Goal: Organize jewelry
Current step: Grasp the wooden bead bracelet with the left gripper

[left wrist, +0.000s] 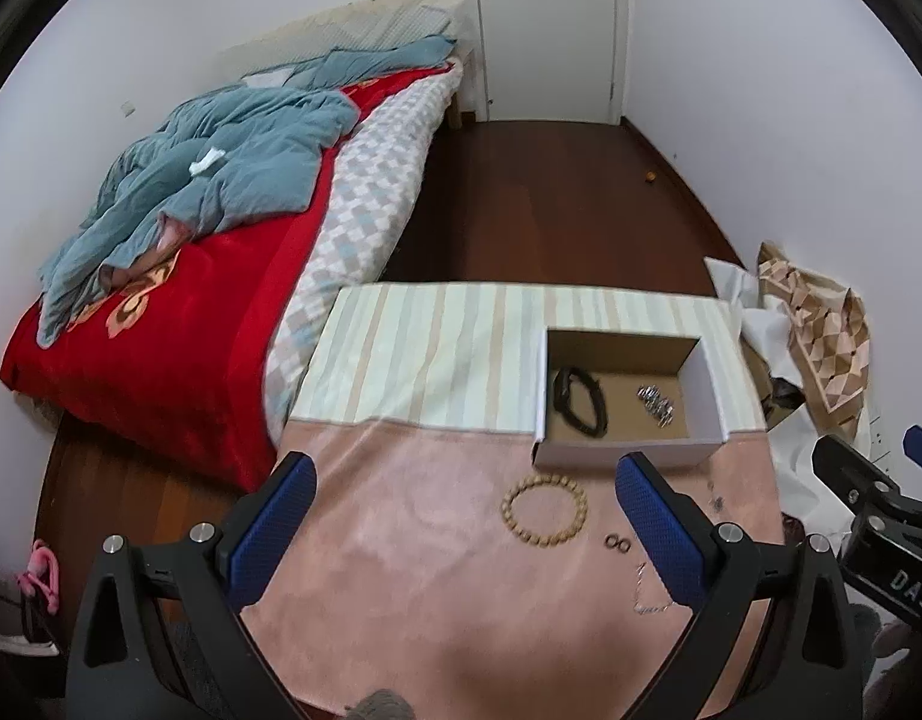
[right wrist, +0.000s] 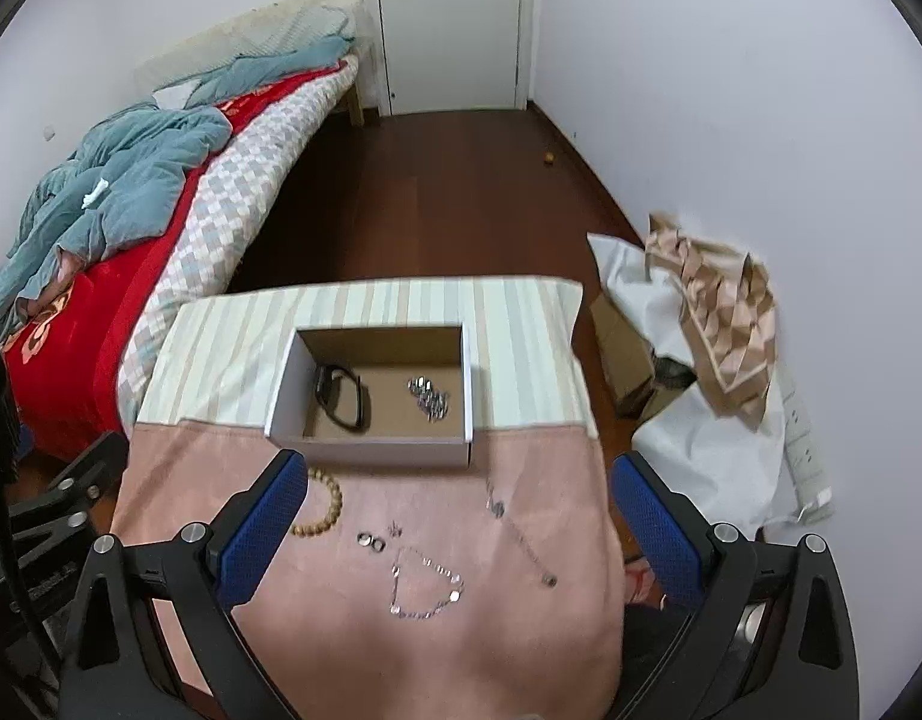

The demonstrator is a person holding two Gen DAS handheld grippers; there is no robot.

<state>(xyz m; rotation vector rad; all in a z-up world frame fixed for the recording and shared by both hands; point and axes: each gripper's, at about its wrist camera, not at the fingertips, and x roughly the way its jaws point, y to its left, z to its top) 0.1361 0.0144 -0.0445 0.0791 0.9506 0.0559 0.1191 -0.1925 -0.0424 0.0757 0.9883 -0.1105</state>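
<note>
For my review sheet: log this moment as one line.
left gripper open, empty | right gripper open, empty | box: black band, silver piece | cloth: bead bracelet, rings, chains

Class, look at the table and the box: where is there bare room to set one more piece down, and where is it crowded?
Free: the striped cloth left of the box, and the box floor between the black band and the silver cluster. Crowded: the pink cloth in front of the box, with the bead bracelet, two rings and chains.
</note>
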